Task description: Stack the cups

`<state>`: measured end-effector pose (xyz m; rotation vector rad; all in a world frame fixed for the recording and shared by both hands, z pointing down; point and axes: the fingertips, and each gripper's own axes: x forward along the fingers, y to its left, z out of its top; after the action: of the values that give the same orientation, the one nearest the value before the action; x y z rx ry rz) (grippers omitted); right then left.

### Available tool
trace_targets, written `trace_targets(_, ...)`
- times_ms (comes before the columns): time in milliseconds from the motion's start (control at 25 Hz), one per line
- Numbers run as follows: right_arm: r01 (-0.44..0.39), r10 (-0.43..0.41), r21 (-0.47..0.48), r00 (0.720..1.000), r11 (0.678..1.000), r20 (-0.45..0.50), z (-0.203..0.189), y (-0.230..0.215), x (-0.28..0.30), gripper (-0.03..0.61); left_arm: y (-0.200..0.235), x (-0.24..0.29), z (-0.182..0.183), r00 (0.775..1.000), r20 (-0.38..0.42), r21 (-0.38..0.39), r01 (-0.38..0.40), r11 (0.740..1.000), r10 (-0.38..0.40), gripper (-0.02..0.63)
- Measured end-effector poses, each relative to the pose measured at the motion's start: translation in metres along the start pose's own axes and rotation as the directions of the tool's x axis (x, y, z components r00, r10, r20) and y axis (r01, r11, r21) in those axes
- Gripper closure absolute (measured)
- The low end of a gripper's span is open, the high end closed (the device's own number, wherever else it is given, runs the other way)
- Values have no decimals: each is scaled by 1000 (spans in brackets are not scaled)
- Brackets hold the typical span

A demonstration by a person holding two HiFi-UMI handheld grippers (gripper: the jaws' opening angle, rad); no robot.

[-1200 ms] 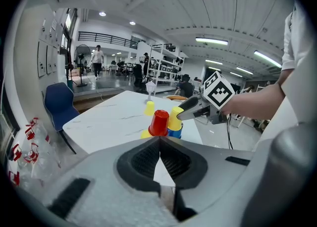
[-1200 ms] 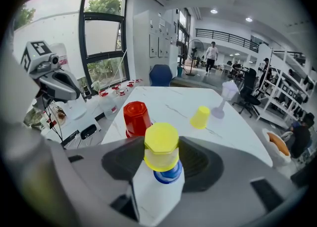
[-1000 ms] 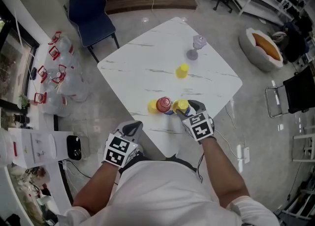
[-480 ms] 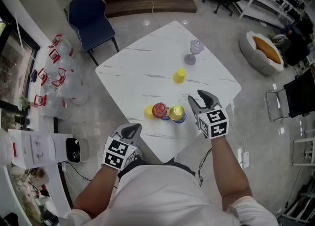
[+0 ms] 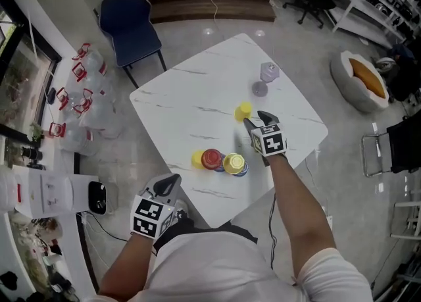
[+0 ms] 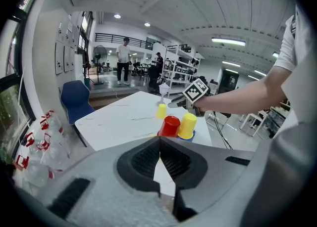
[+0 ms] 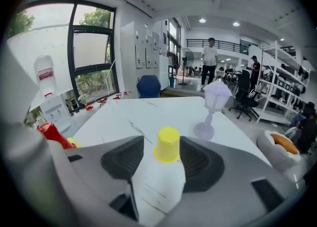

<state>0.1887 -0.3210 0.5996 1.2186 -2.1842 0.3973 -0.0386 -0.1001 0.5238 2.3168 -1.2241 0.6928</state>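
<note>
Cups of smooth plastic, tapered and inverted, on a white marble-veined table (image 5: 177,100) with rounded corners. The blue cup (image 5: 242,172) is almost wholly covered by the capping yellow cup (image 5: 233,162), so only its rim shows. Beside this pair, along the table's near edge, stand a red cup (image 5: 212,158) and a small yellow cup (image 5: 197,158), which the left gripper view largely hides.

The lone yellow cup (image 5: 244,110) stands mid-table, toward the right edge. The right gripper (image 5: 255,120) has its jaws spread and just opening. The cup sits between their tips, unpressed.

The left gripper (image 5: 170,182) hangs off the table's near edge, its ribbed black pads pressed together on nothing.

A translucent lilac lantern ornament (image 5: 265,77) stands nearer the far right edge.
</note>
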Motion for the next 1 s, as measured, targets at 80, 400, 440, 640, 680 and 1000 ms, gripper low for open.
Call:
trace_targets(80, -11, 11, -2, 1000, 1000, -18, 0, 0, 18, 340, 3, 0, -4, 1000, -10, -8, -17, 1000, 17, 604)
trace_targets(400, -14, 16, 35, 998, 999, -66, -4, -9, 59, 314, 6, -1, -19, 998, -36, -46, -54, 998, 52, 604)
trace_targets(440, -12, 15, 35, 998, 999, -69, -5, -10, 62, 314, 7, -2, -21, 998, -40, -48, -56, 997, 54, 604)
trace_targets(640, -3, 6, 29, 996, 1000, -87, -7, -12, 68, 357, 11, -2, -26, 997, -46, -54, -62, 997, 60, 604)
trace_targets(680, 1, 1, 26, 996, 1000, -84, -6, -12, 66, 359, 12, -2, -26, 997, -44, -53, -61, 997, 58, 604)
trace_targets(1000, 20, -19, 23, 1000, 1000, -5, 25, -4, 18, 360, 9, 1, -13, 1000, -11, -9, 9, 1000, -9, 604)
